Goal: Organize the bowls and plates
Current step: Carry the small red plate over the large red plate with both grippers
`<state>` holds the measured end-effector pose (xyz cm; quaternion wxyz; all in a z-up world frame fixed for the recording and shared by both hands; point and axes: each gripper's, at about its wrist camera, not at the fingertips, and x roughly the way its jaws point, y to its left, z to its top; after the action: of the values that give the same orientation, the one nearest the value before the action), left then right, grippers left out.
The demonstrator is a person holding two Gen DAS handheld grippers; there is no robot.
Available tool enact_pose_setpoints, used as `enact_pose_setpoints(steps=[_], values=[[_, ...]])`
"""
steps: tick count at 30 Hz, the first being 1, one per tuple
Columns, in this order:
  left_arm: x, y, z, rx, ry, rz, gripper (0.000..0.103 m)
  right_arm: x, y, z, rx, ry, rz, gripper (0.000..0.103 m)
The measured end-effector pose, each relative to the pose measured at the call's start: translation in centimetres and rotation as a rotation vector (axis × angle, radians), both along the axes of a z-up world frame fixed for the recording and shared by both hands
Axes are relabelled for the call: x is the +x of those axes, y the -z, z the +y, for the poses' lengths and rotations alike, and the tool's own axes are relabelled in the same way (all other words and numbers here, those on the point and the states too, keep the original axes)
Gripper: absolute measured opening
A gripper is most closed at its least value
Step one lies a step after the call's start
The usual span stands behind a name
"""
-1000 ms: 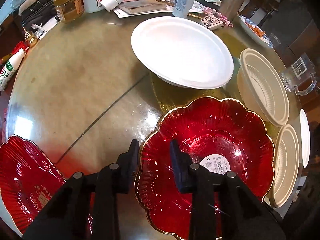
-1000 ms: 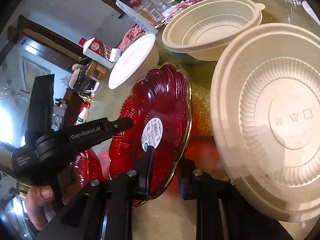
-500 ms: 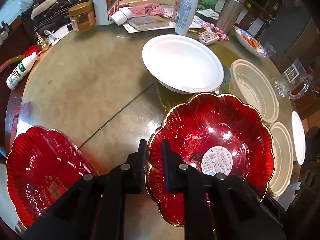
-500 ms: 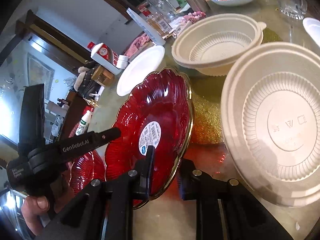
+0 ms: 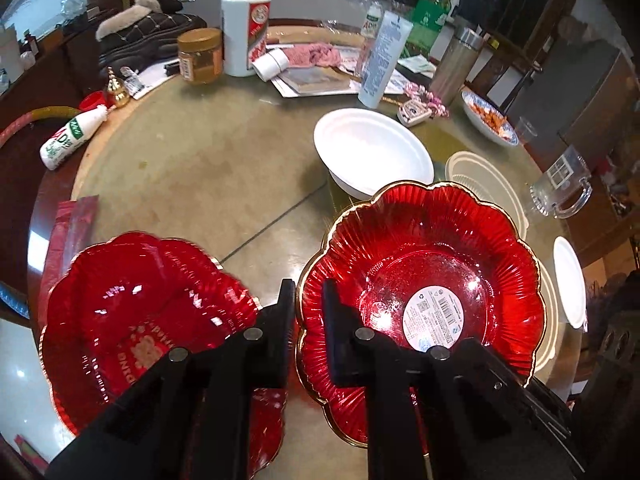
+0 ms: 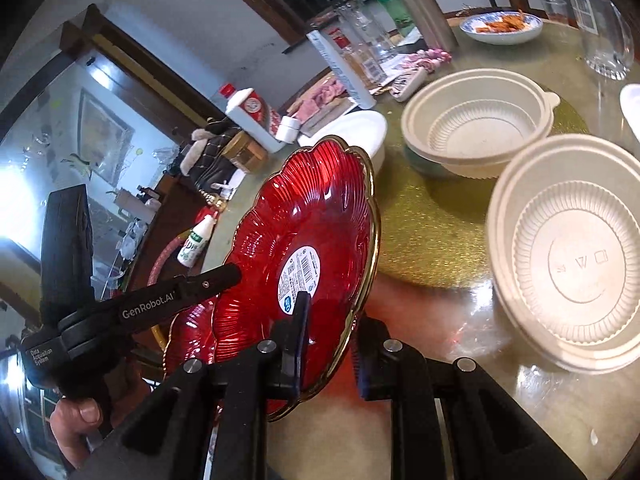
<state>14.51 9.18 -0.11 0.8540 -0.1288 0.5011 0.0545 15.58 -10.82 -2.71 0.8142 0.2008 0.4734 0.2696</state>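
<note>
- Left wrist view: the left claw [image 5: 308,300] was closed on the rim of the red plate with the label [image 5: 420,280]; its jaws had just been closing, and the gold edge of the plate stood between the two pads.
- This plate was tilted, and its white barcode sticker [image 5: 434,317] showed in the middle.
- A second red plate [image 5: 132,312] lay at the lower left, near the edge of the table [image 5: 208,168], just beside the left finger of the claw.
- Behind the held plate stood a white bowl [image 5: 374,152], and a beige ribbed bowl [image 5: 480,178] was partly hidden by the plate's far rim.
- A small white dish [image 5: 570,288] lay at the right edge, and a glass mug [image 5: 562,188] stood near it.
- At the far side of the table were a white bottle with a red cap [image 5: 245,28], a brown jar [image 5: 200,56] and a dish with orange food [image 5: 490,118].

- Right wrist view: the right claw [image 6: 330,320] gripped the same red plate at its near rim, one finger inside the plate and one finger outside.
- The plate stood steeply tilted above the table, with the sticker facing the camera.
- The left claw's black body came to the plate from the left, and a hand [image 6: 76,424] held its handle.
- To the right, two beige bowls rested on the table: a near one [image 6: 572,256] and a far one [image 6: 478,124], which sat on a stack of the same kind.
- The second red plate was partly visible low behind the held one.
</note>
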Motion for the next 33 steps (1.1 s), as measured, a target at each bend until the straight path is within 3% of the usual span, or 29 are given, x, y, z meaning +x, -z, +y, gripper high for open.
enact_pose_setpoints(steps=[13,33], values=[[-4.9,-2.8,4.3,-0.029,-0.085,-0.081,0.009,-2.2,-3.0,3.8,0.015,-0.099,-0.033,0.018],[-12.0,-3.2,11.9,-0.044,-0.260,-0.123,0.009,-5.6,-4.1,12.3,0.004,-0.297,-0.059,0.017]])
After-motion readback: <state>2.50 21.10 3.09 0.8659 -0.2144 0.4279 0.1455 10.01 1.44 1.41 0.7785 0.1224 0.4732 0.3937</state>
